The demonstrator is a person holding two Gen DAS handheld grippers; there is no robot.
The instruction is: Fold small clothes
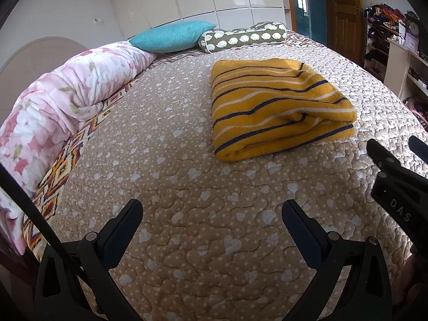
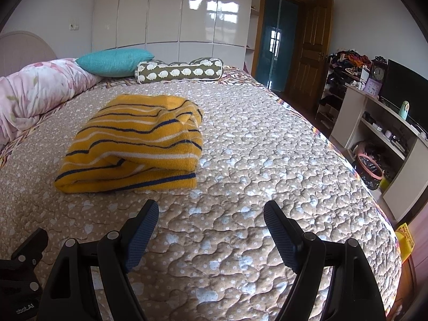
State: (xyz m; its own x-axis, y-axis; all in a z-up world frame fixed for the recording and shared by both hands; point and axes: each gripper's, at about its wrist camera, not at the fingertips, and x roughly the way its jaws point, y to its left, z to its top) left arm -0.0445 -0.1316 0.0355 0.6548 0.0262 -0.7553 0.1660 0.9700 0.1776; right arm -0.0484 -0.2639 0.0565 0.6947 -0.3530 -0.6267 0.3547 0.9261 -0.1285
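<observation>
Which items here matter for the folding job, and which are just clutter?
Job:
yellow striped garment, already folded on the quilt
left gripper, open, empty
right gripper, open, empty

Lying about:
teal pillow
patterned bolster
pink floral duvet
quilted bedspread

A teal pillow (image 2: pixel 113 61) lies beside a sheep-print bolster (image 2: pixel 179 73) on the quilt (image 2: pixel 254 147).
</observation>
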